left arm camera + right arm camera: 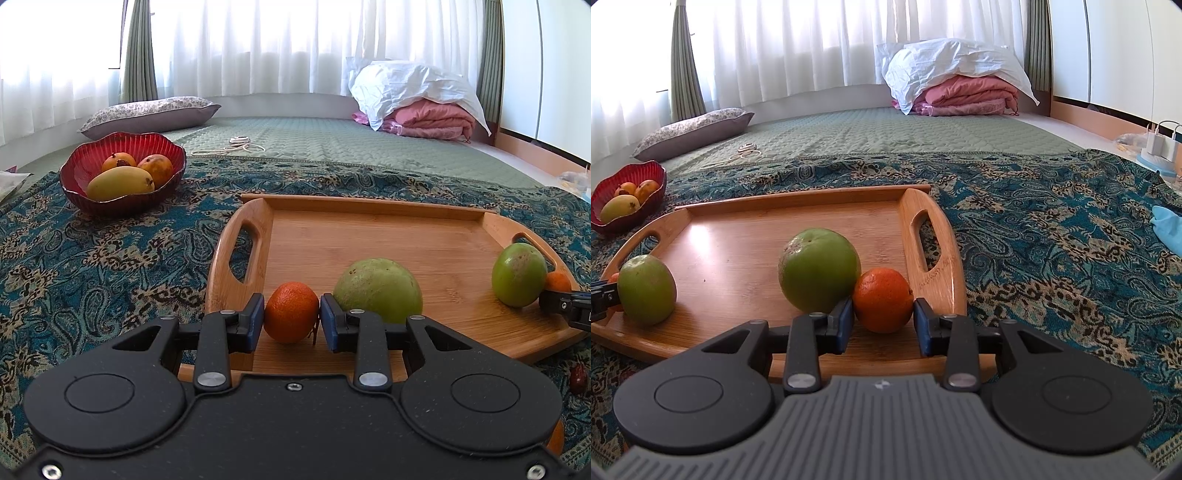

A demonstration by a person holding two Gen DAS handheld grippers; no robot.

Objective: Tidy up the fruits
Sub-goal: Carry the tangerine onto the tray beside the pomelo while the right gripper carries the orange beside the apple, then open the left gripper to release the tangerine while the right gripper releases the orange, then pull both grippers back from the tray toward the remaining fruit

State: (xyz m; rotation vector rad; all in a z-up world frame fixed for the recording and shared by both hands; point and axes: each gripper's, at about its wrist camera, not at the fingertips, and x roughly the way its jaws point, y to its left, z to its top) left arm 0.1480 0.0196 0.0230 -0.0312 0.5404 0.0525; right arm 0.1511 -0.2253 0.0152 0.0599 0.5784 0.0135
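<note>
- Left gripper (291, 320): narrowly parted, both blue pads against a small orange (291, 312) resting on the wooden tray (369, 229).
- Green fruit (378, 290): just right of that claw.
- Right gripper (883, 321): narrowly parted around a second orange (883, 300); left pad touching, right-pad contact unclear.
- Second green fruit (819, 269): touching this orange's left.
- Red bowl (79, 158) of mangoes (120, 183): far ahead-left.
</note>
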